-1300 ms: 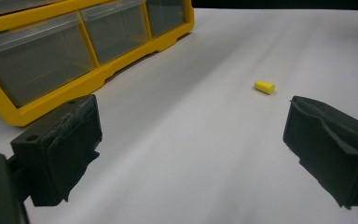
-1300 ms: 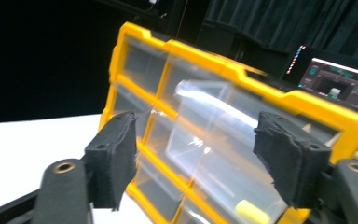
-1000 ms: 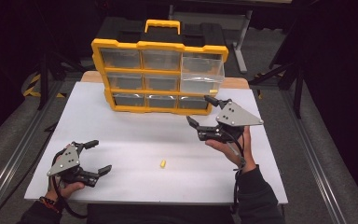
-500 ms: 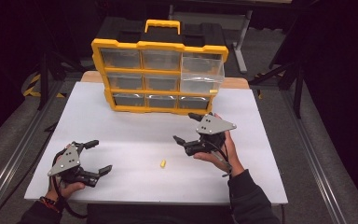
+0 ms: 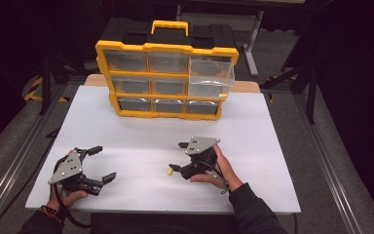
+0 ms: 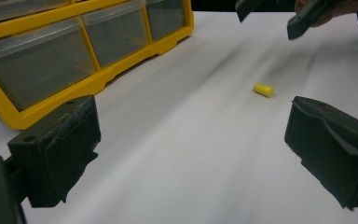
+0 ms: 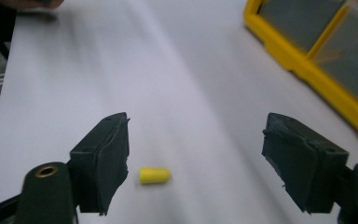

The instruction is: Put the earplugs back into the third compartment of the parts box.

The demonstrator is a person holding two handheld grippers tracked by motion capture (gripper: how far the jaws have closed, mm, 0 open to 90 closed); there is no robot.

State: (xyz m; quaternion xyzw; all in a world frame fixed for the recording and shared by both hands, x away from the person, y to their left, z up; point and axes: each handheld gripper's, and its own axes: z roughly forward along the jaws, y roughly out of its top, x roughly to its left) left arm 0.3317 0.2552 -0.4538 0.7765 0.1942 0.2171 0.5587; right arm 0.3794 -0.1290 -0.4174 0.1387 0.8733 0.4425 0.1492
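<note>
Right gripper (image 5: 177, 157) low over the white board (image 5: 141, 136), at about 5 o'clock from the board's middle in the high view, jaws apart and just now closing somewhat, nothing pressed between them. Small yellow plug (image 5: 169, 172) lying on its side on the board, at 7 o'clock from that gripper, just beside the lower jaw tip. In the right gripper view, plug (image 7: 154, 175) between the jaws, close to the left pad (image 7: 103, 161), not gripped; whether touching it, cannot tell.

Left gripper (image 5: 101, 163) at 8 o'clock on the board, held in the left hand (image 5: 65, 195), jaws wide apart and empty. In the left gripper view, plug (image 6: 263, 89) at 1 o'clock, well ahead of the jaws, with the right gripper (image 6: 275, 14) above it at the top edge.

Yellow organizer (image 5: 165, 80) at 12 o'clock, upright, top right drawer (image 5: 211, 78) pulled out.
</note>
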